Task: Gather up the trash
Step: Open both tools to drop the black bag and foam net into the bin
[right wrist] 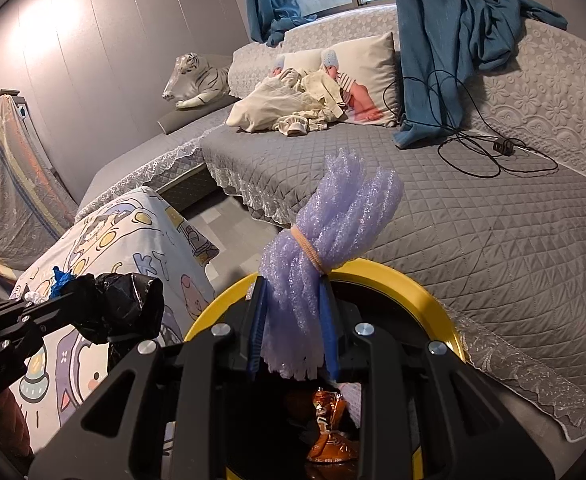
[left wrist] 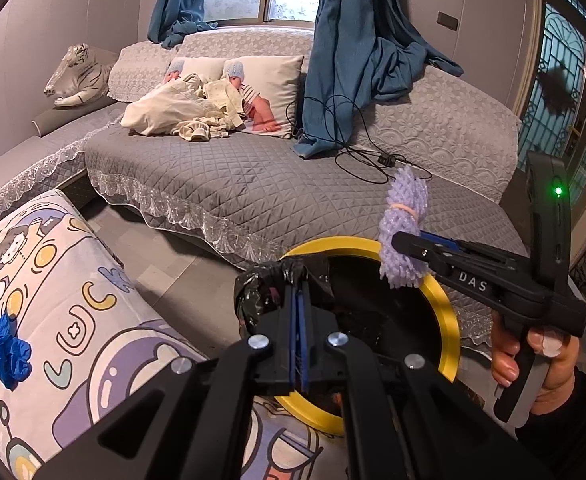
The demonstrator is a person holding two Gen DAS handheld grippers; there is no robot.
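Note:
A yellow-rimmed bin (left wrist: 449, 320) with a black liner stands below both grippers, between the cartoon-print cover and the sofa. My left gripper (left wrist: 299, 280) is shut on a bunched fold of the black bin liner (left wrist: 261, 292) at the rim's near-left side. The right wrist view shows my right gripper (right wrist: 293, 292) shut on a bundle of purple foam netting (right wrist: 333, 216) tied with a rubber band, held above the bin's rim (right wrist: 433, 300). Inside the bin lies an orange wrapper (right wrist: 329, 428). A crumpled blue glove (left wrist: 5, 344) rests on the cartoon-print cover (left wrist: 93, 280).
A grey quilted sofa (left wrist: 233, 176) runs behind the bin, with a black cable (left wrist: 357, 152), hanging blue curtains (left wrist: 353, 60), a pile of cream clothes (left wrist: 181, 108) and a plush white tiger (left wrist: 77, 76). A hand (left wrist: 541, 360) holds the right gripper's handle.

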